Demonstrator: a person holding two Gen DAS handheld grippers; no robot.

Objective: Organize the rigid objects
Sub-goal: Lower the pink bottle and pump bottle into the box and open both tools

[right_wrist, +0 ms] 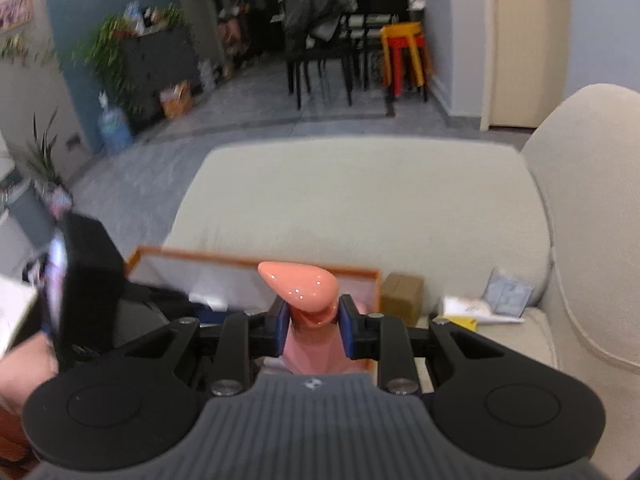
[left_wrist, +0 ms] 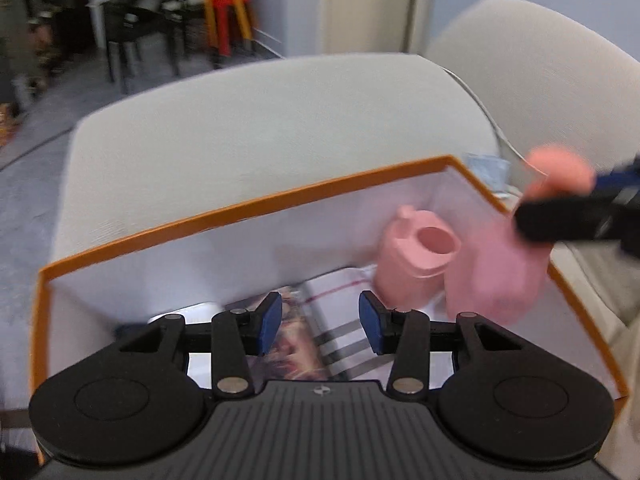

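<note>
The right gripper (right_wrist: 312, 326) clamps a pink bottle (right_wrist: 310, 344) by its neck over an orange-rimmed box (left_wrist: 248, 206) set on a pale sofa (right_wrist: 360, 200), its blue pads (right_wrist: 347, 330) pressed to either side below the bottle's glossy, teardrop-shaped top. In the left wrist view the same bottle (left_wrist: 496, 276) hangs blurred above the box's right side, just beside a 2nd pink bottle (left_wrist: 416, 258) that lies tilted against the white inner wall with its open mouth showing. A magazine (left_wrist: 320, 328) lies flat on the box floor. The left gripper (left_wrist: 320, 328) hovers over it, jaws wide apart and holding nothing. Beyond the box, a small brown carton (right_wrist: 402, 292) and loose papers (right_wrist: 486, 304) rest on the sofa seat.
</note>
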